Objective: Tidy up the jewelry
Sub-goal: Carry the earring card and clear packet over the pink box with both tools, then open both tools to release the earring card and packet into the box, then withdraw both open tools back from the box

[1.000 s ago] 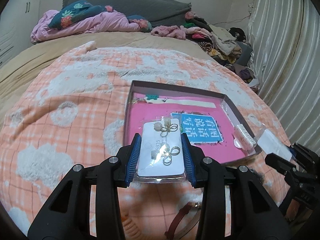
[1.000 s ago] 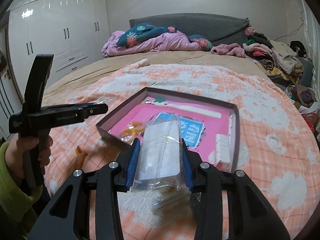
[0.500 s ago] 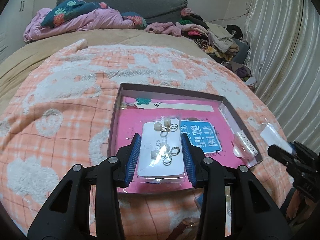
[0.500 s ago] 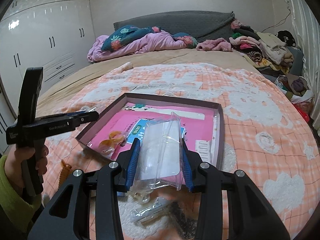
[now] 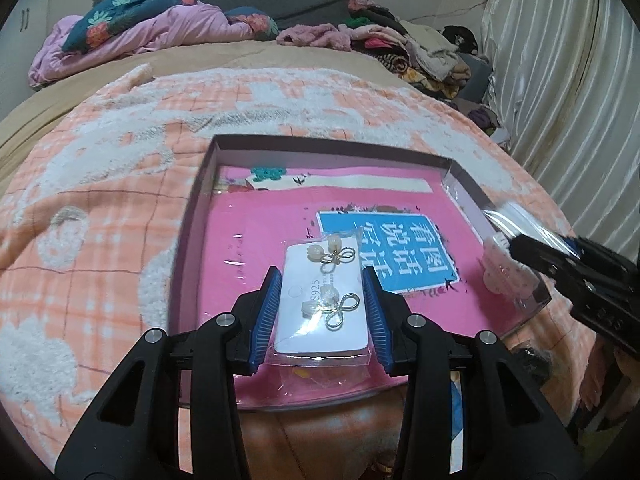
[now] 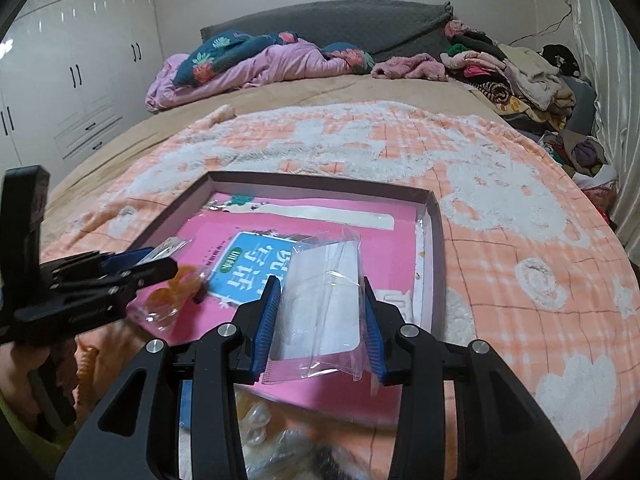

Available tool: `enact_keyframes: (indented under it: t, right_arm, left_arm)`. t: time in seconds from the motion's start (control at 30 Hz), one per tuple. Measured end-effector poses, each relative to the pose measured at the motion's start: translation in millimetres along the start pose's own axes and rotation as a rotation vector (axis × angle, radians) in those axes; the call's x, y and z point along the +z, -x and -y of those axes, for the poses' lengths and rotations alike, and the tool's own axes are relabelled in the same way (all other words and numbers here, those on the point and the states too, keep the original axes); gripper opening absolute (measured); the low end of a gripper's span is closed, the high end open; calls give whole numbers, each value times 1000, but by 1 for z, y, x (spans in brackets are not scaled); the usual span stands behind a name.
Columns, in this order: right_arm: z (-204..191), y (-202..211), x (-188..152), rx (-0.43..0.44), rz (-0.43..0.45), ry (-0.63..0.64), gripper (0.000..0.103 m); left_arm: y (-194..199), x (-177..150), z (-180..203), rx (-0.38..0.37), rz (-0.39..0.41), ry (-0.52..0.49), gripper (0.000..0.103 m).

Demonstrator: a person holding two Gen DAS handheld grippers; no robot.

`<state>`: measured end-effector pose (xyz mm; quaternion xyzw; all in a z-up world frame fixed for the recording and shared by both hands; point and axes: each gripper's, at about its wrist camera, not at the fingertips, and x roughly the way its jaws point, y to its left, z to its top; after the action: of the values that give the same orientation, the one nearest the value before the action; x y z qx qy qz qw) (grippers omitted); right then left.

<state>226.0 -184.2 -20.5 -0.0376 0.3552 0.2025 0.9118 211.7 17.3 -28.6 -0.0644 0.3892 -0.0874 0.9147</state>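
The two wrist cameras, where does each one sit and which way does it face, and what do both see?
Left wrist: on the left gripper, looking down along its fingers at the earring card it holds over the box; right gripper at right edge.
Right wrist: on the right gripper, facing its clear bag over the box; left gripper and a hand at left.
Shared: box, blanket, bed.

Orange-and-white check blanket [image 6: 500,184] spread over tan bed [image 6: 280,92]. Purple bedding [image 6: 256,68] bunched against grey headboard [image 6: 332,26]. Clothes pile [image 6: 516,76] at far right, white wardrobe [image 6: 72,64] left, pleated curtain [image 5: 560,80] right.
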Motion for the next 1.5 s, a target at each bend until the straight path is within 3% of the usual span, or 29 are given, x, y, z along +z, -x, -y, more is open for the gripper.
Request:
enact_keyframes:
  t: [0.37, 0.57, 0.7, 1.07, 1.23, 1.5]
  right_arm:
    - [-10, -35, -6, -2, -57, 2, 38]
    - [-11, -38, -13, 5, -75, 5, 40]
    - [-7, -32, -14, -4, -53, -16, 61]
    - [2, 5, -15, -13, 24, -42, 87]
    - [5, 21, -12, -8, 55, -71, 92]
    - [9, 49, -10, -12, 91, -87, 92]
  left_arm:
    - [-8, -2, -3, 0, -7, 6, 37]
    - [-5, -1, -4, 17, -7, 11, 51]
    - [1, 1, -7, 27, 4, 14, 65]
    - [27, 8, -20, 58, 51, 61, 94]
    - [39, 8, -26, 50, 62, 87, 94]
    - [62, 11, -28, 57, 116, 95, 94]
